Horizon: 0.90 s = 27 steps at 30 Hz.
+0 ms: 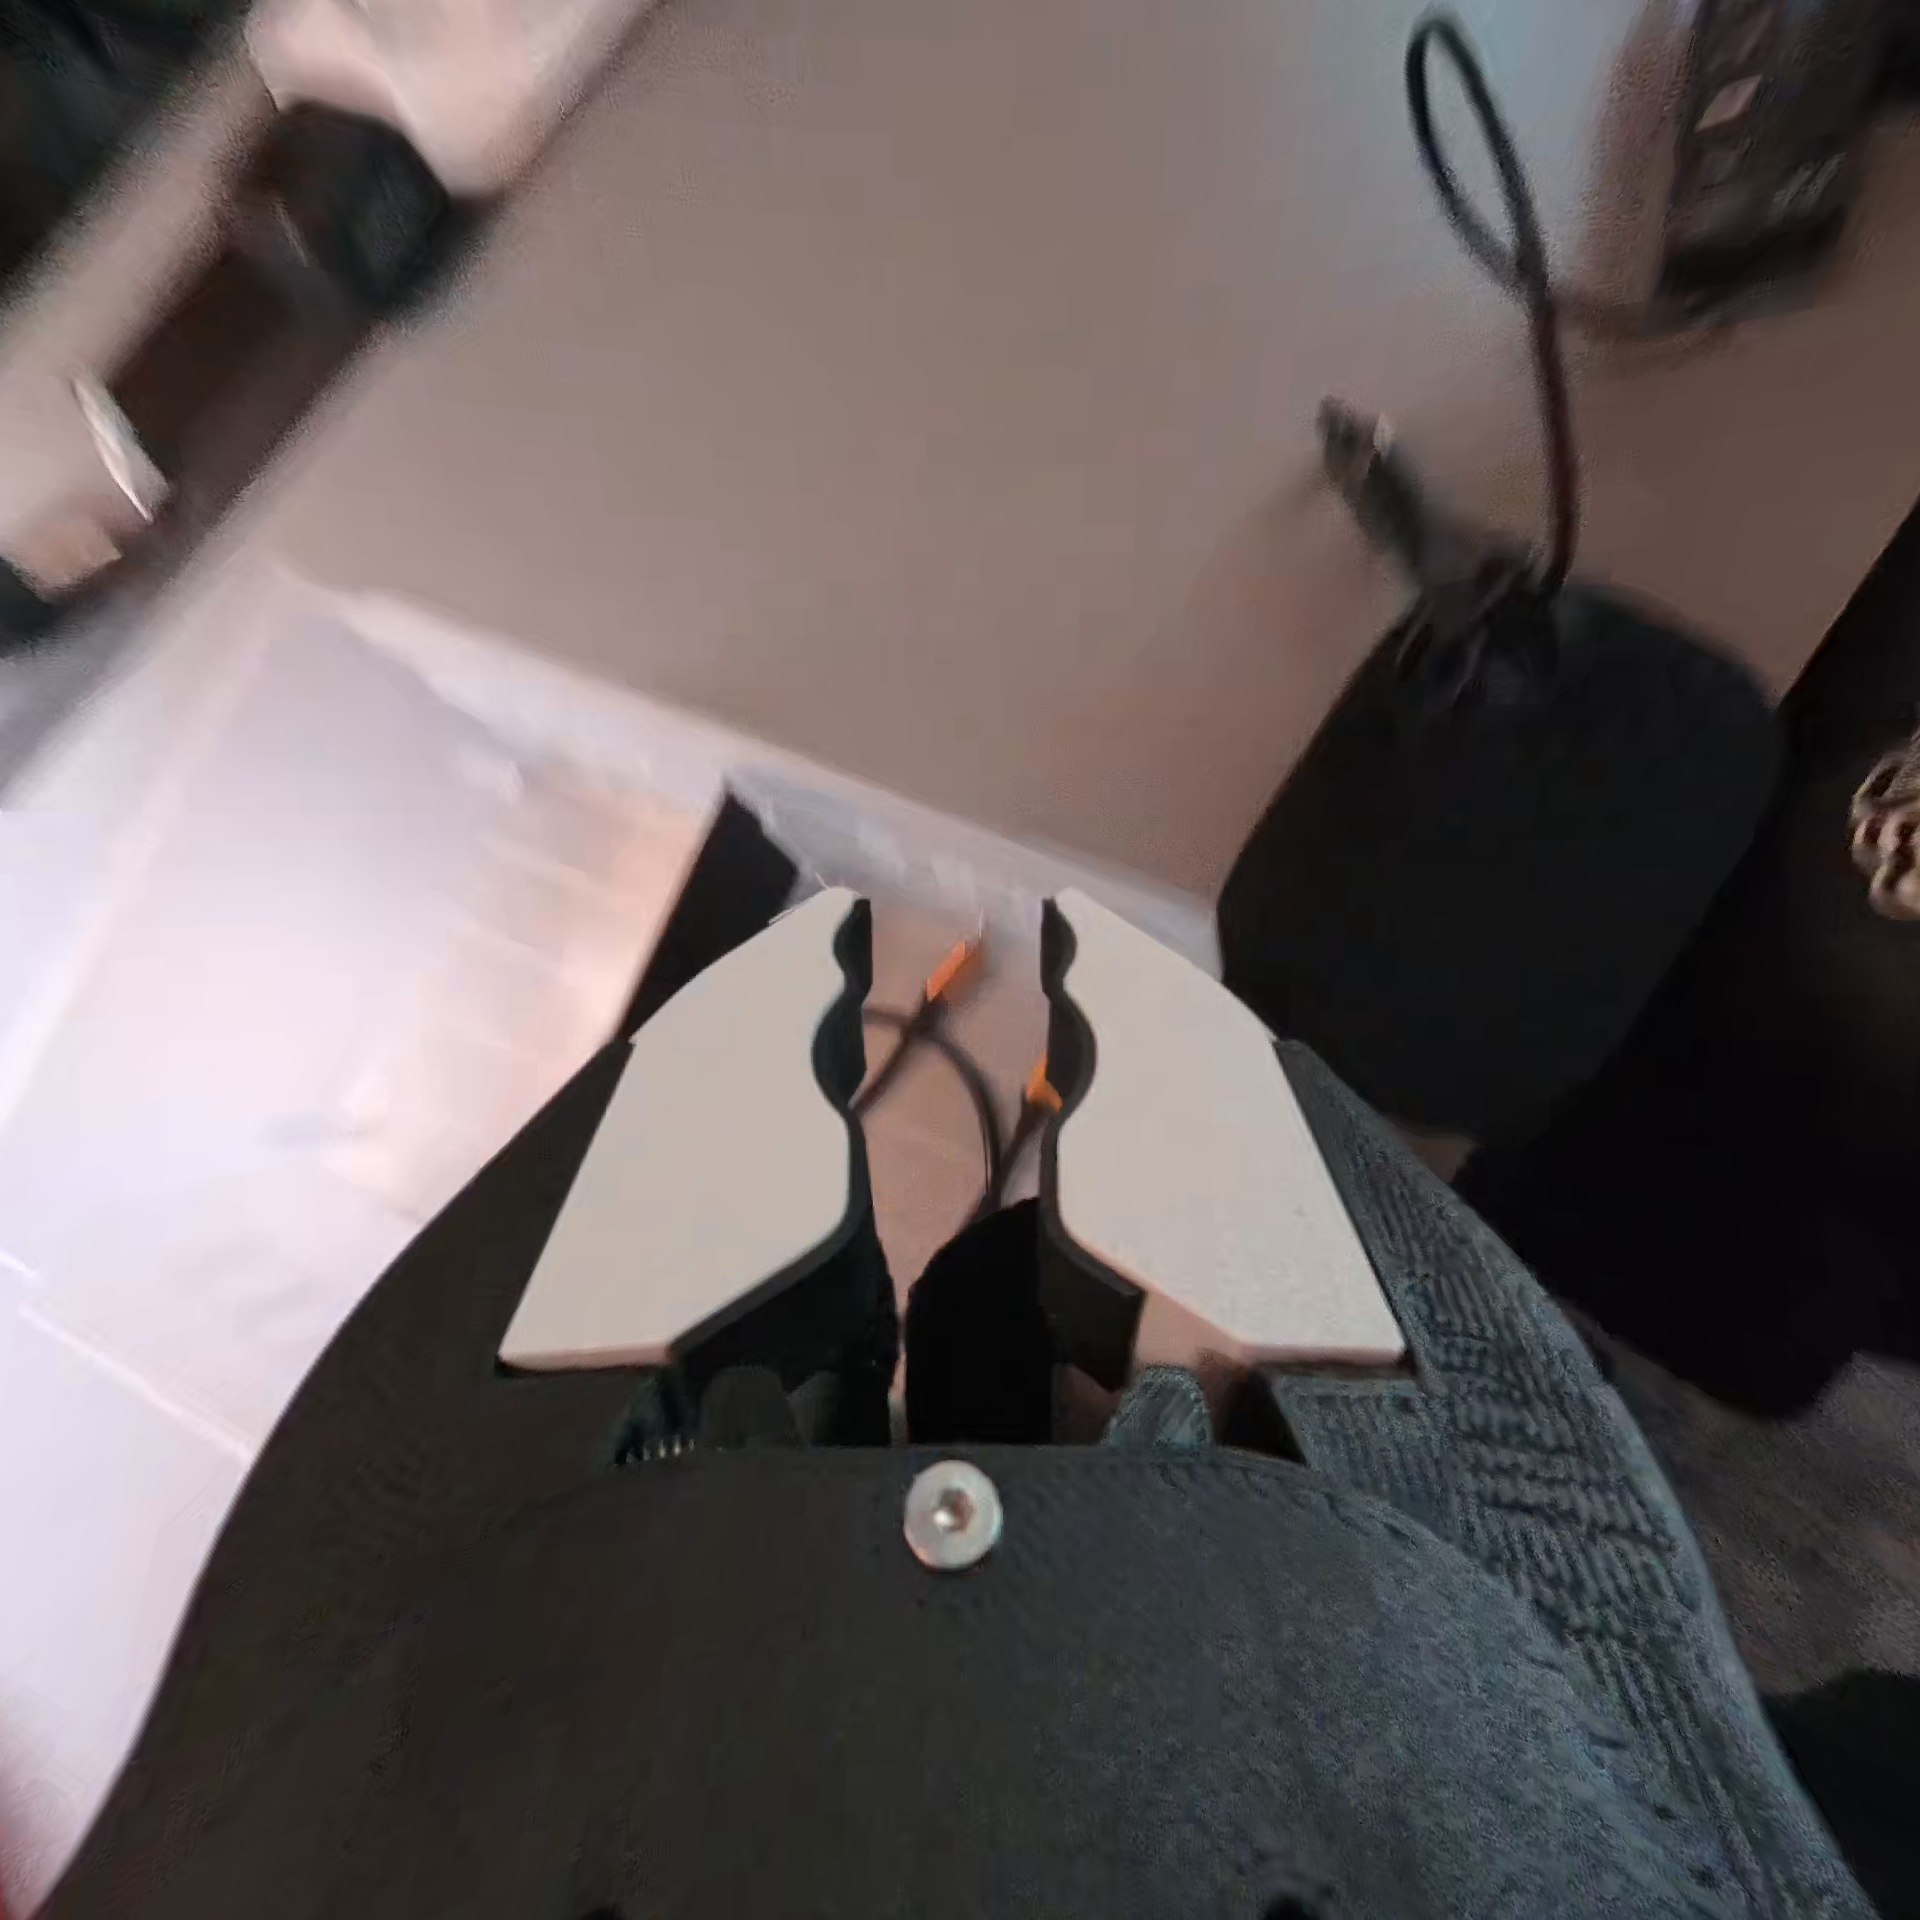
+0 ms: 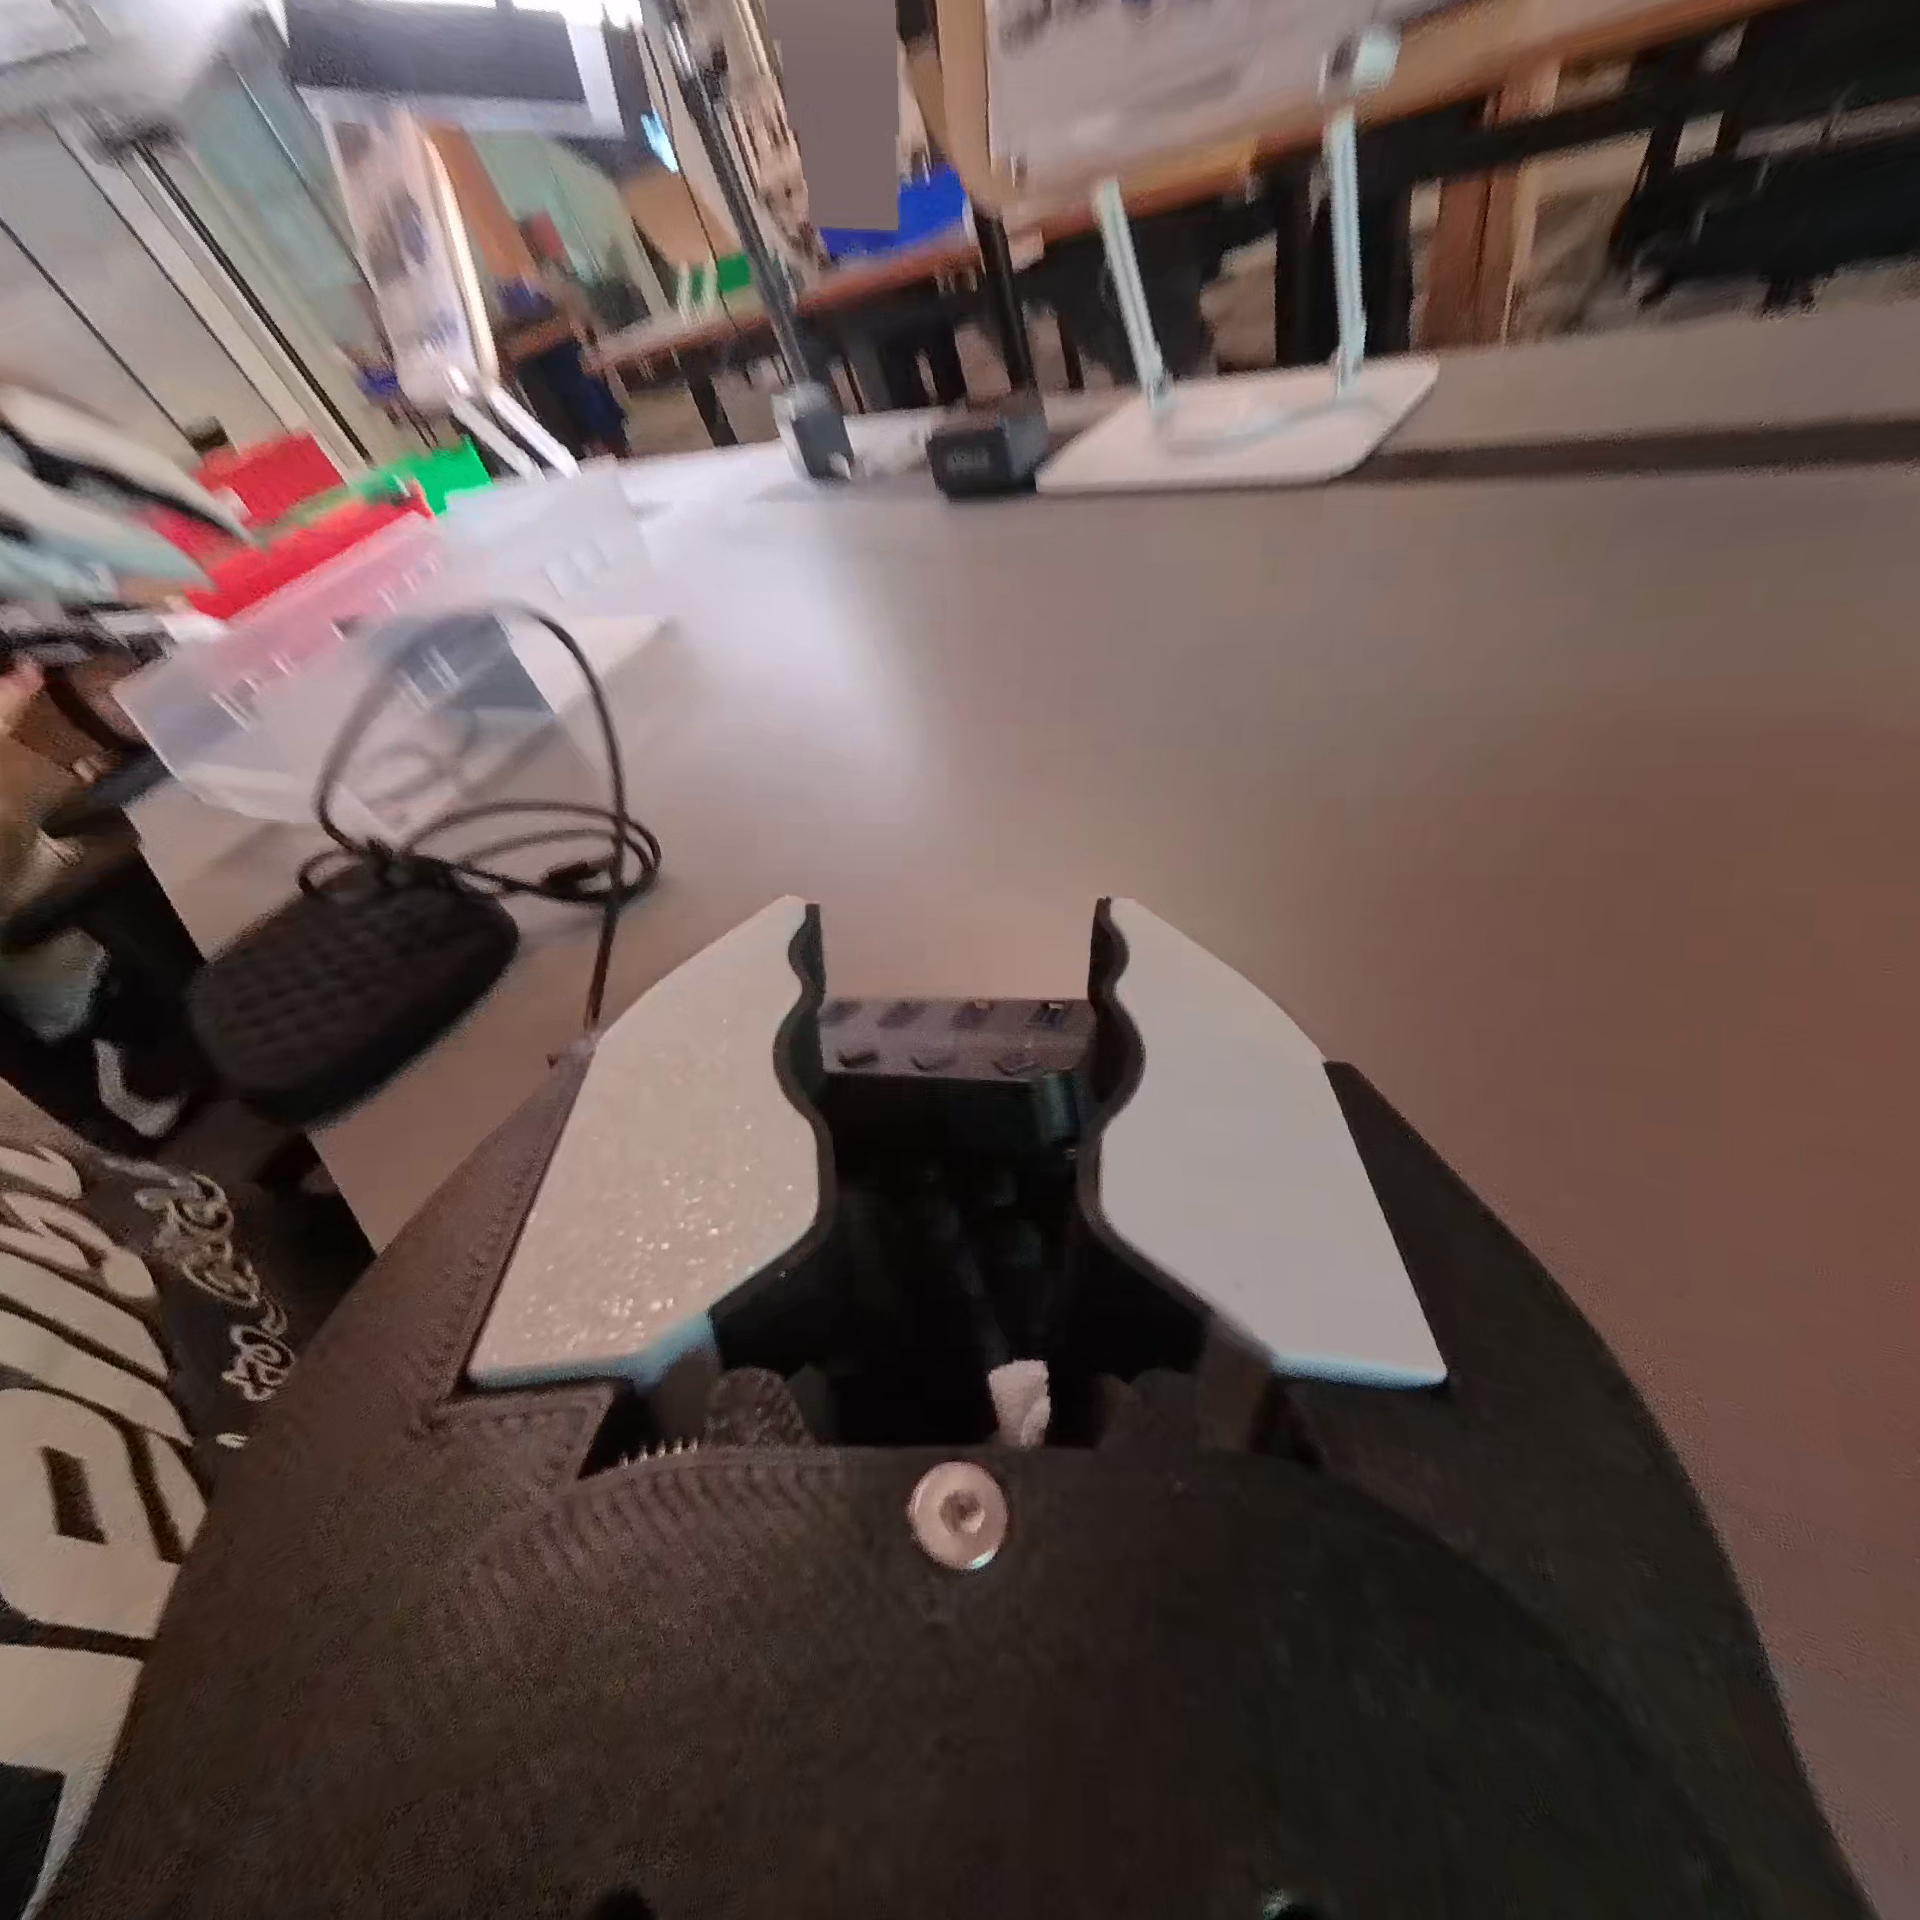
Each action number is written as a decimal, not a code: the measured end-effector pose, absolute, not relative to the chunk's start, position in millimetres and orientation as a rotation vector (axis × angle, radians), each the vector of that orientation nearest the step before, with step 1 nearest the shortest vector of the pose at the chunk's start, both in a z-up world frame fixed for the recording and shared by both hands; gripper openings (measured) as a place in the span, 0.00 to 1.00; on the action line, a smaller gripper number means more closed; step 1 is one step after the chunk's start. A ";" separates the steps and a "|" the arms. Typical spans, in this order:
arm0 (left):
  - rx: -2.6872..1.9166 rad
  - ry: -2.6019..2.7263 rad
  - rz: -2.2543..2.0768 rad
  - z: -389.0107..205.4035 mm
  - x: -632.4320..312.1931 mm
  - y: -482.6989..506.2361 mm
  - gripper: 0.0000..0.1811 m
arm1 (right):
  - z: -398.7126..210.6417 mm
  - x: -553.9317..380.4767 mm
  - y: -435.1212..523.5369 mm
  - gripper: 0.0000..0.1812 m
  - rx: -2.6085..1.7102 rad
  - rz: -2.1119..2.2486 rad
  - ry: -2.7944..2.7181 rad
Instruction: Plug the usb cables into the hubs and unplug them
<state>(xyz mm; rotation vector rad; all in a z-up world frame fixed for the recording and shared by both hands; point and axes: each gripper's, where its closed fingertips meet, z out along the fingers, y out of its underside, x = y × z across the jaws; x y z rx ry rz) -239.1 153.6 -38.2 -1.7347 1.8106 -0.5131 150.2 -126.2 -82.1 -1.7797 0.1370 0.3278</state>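
Note:
My left gripper point(image 1: 951, 925) hangs over the brown table point(image 1: 883, 468), its jaws a narrow gap apart. A black USB plug point(image 1: 971, 1309) sits deep between them and looks clamped. Its thin black cable point(image 1: 961, 1081) with orange tags runs forward in the gap. My right gripper point(image 2: 956, 914) is shut on a black USB hub point(image 2: 956, 1034), ports facing up, low over the table point(image 2: 1351, 727). More black cables point(image 2: 499, 831) lie coiled on a black mesh pouch point(image 2: 343, 987) to the left. In the left wrist view, the pouch point(image 1: 1496, 852), a cable loop point(image 1: 1496, 260) and a loose plug point(image 1: 1361, 457) show at the right.
A clear plastic box point(image 2: 312, 707) stands at the table's left edge, with red and green bins point(image 2: 301, 488) behind it. A white stand base point(image 2: 1247, 426) and a small black box point(image 2: 987, 452) are at the back. A person's printed dark clothing point(image 2: 94, 1351) is at the lower left. My right fingertips sit around 50 centimeters from my left ones.

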 end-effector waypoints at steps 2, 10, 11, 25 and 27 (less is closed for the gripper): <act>-1.887 1.901 -0.401 -72.4 -264.3 167.2 0.17 | -68.8 155.2 -129.2 0.27 -1.664 0.393 0.159; -2.136 2.112 -0.213 -139.6 -310.0 206.8 0.17 | -62.5 171.9 -138.5 0.22 -1.459 0.549 0.242; -2.147 2.127 -0.219 -143.6 -310.4 209.0 0.17 | -60.9 172.5 -139.8 0.21 -1.445 0.558 0.239; -2.077 2.296 -0.154 -166.8 -304.6 227.5 0.17 | -63.8 169.6 -139.1 0.18 -1.519 0.475 0.164; -2.066 2.309 -0.148 -167.4 -304.1 228.3 0.17 | -59.4 170.2 -141.3 0.17 -1.522 0.458 0.151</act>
